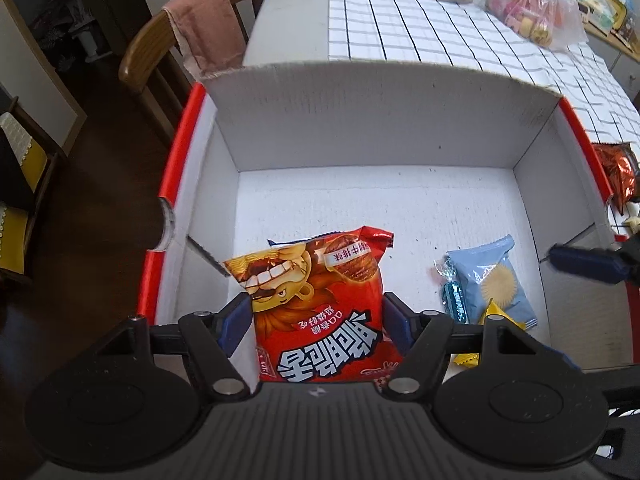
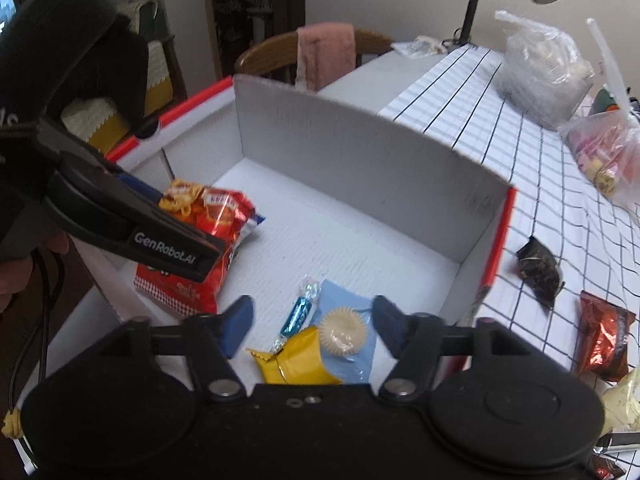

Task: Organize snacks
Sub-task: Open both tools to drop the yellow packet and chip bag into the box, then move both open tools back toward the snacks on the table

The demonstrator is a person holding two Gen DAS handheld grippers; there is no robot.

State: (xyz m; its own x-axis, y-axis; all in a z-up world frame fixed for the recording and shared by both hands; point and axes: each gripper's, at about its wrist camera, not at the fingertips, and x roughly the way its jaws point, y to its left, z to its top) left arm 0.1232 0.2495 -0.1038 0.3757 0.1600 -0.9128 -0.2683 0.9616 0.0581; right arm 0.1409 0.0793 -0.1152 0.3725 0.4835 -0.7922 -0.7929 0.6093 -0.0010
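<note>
Left gripper (image 1: 316, 320) clamped on red snack bag (image 1: 320, 304), pads pressing both sides, inside white box (image 1: 372, 120). Right gripper (image 2: 314, 324) jaws parted, gripping nothing; between and just beneath them yellow packet (image 2: 296, 364), blue packet (image 2: 356, 356), teal candy (image 2: 298, 316) on box floor.

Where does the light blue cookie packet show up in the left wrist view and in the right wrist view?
Left wrist view: the light blue cookie packet lies on the box floor at lower right, right of the red snack bag.
Right wrist view: the packet sits at bottom centre, between the right gripper fingers, partly under a yellow packet.
Shared landmark: the blue-wrapped candy against the packet's left edge.
</note>
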